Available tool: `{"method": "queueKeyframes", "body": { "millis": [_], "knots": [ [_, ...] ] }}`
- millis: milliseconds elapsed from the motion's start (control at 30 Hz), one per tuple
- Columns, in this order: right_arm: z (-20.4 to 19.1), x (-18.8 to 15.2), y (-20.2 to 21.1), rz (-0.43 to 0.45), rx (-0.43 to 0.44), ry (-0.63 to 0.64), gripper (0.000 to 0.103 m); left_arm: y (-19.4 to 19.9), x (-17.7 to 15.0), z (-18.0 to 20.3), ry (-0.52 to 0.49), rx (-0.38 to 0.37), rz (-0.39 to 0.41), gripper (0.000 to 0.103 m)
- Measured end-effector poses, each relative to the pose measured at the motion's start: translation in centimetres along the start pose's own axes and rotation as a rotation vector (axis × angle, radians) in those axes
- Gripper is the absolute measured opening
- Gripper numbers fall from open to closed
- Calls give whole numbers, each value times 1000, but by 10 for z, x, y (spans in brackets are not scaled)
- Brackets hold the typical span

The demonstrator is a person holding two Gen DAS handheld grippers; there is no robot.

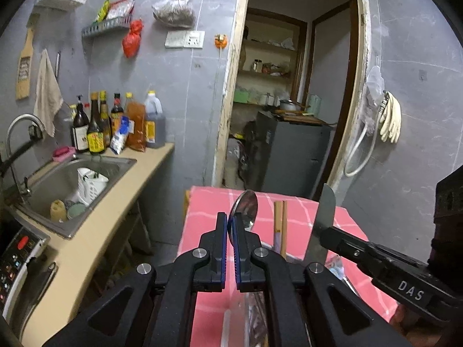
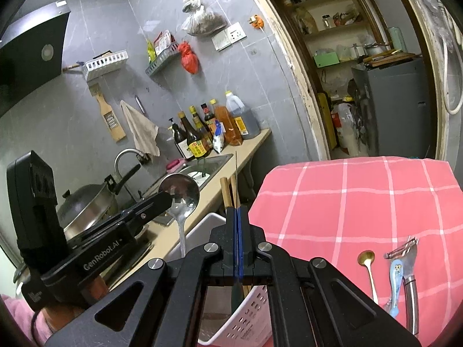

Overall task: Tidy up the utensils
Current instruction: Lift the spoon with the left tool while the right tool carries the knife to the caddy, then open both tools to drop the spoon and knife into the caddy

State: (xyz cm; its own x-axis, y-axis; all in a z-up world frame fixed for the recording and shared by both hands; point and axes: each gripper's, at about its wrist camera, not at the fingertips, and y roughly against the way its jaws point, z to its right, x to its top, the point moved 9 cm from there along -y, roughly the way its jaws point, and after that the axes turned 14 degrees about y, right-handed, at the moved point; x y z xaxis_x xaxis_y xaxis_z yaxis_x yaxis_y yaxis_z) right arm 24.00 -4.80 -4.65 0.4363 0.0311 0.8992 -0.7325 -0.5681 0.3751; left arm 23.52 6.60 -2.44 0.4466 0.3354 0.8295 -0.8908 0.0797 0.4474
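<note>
Your left gripper (image 1: pixel 231 228) is clamped on the steel spoon (image 1: pixel 245 206); your right gripper (image 2: pixel 238 217) is clamped on the knife blade (image 1: pixel 325 211) — both upright over the white slotted basket (image 2: pixel 246 312), left of the pink checked tablecloth (image 2: pixel 361 202). Polished steel is rigid and slippery — hold flat faces squarely. Legible markings: "DAS", "GenRobot.AI".

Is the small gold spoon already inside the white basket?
No. In the right wrist view the gold spoon lies on the pink checked cloth, off to the right of the white basket.
</note>
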Motion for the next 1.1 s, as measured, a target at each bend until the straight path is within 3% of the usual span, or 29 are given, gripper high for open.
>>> {"method": "queueKeyframes", "body": {
  "millis": [300, 367, 500, 567, 633, 700, 800, 1000, 1100],
  "knots": [
    [-3, 1, 7, -23, 2, 19, 3, 5, -9, -6, 77, -78, -83, 9],
    [-3, 4, 13, -17, -6, 28, 3, 9, -9, -6, 90, -88, -80, 15],
    [1, 12, 30, 12, -37, 35, 3, 22, 0, -2, 134, -128, -38, 52],
    [6, 18, 42, 30, -63, 42, 13, 27, 6, 2, 146, -143, -18, 53],
    [11, 25, 57, 62, -91, 45, 48, 30, 11, 10, 139, -152, -8, 57],
    [19, 32, 76, 104, -129, 48, 53, 34, 13, 19, 135, -168, 6, 68],
    [31, 41, 100, 132, -187, 68, 56, 39, 16, 37, 116, -195, 31, 76],
    [63, 48, 151, 182, -308, 81, 99, 40, 11, 79, 65, -240, 44, 99],
    [84, 44, 171, 175, -357, 64, 102, 39, 3, 100, 36, -257, 38, 102]
  ]
}}
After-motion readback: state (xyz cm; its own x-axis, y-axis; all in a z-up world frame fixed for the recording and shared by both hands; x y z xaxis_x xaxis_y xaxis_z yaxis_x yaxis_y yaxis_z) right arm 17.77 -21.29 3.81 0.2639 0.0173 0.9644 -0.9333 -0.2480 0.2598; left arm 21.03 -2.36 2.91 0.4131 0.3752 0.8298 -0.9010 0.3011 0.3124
